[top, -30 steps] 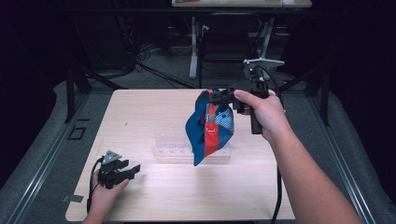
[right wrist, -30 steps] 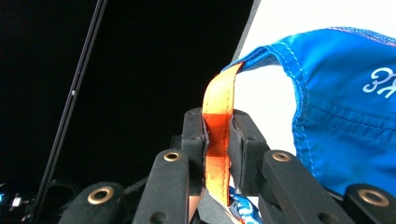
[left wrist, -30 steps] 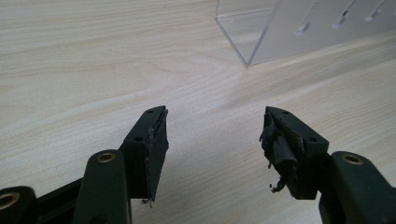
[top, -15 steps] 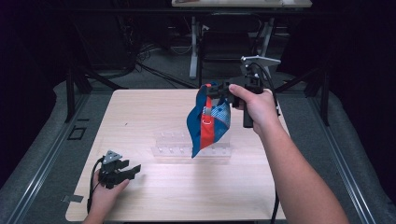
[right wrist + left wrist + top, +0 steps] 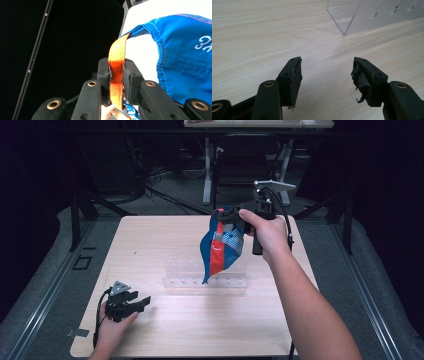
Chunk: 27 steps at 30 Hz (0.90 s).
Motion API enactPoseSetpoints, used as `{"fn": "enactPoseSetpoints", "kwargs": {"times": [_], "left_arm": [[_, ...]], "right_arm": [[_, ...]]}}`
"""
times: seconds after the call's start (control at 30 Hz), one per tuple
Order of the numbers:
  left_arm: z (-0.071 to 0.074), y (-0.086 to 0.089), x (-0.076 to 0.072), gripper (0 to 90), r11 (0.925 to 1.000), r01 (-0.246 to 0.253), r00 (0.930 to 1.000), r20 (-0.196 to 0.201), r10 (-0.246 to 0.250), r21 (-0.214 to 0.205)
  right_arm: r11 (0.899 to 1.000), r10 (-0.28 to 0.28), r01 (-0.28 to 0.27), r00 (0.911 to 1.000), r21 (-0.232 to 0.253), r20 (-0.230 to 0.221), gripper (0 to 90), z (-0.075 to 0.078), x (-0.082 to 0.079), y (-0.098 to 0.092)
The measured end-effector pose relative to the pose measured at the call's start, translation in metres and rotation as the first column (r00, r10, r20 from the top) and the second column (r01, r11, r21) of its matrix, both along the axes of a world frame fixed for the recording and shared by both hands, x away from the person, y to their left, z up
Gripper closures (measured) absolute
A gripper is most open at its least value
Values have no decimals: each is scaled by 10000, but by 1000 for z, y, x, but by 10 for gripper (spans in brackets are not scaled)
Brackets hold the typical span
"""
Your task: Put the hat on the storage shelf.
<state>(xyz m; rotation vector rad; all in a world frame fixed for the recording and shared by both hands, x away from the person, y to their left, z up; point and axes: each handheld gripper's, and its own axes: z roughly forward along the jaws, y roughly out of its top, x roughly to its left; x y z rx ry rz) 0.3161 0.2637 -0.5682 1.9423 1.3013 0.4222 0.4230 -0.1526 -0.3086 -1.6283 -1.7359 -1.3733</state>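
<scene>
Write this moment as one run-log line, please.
right gripper: shut on orange strap | blue bag: hanging above clear rack | left gripper: open, low over table

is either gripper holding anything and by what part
The right gripper is shut on the orange strap of a blue cloth bag, which hangs above the clear rack. The left gripper is open and holds nothing.

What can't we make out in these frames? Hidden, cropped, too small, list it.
- Blue cloth item, high view: hangs folded on itself from the right gripper; its type is unclear.
- White print, right gripper view: cut off by the right edge, unreadable.
- Orange strap, right gripper view: its lower end runs behind the fingers.
- Clear rack, high view: transparent and partly behind the cloth; slot contents too faint. In the left gripper view the top edge crops it.
</scene>
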Motion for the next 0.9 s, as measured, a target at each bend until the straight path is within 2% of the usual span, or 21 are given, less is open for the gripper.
{"fn": "enactPoseSetpoints", "kwargs": {"times": [0.6,0.73,0.9], "left_arm": [[-1,-2,0,409,10000,-40,9999,151,40,-6],[0,-2,0,409,10000,22,10000,56,-22,59],[-1,-3,0,409,10000,1,9999,124,-1,22]], "right_arm": [[9983,-580,580,9982,-20,-137,778,-7,-2,-13],[9985,-548,547,9984,-70,-135,778,-6,-5,-14],[9986,-505,505,9987,-151,-22,777,-4,-7,-12]]}}
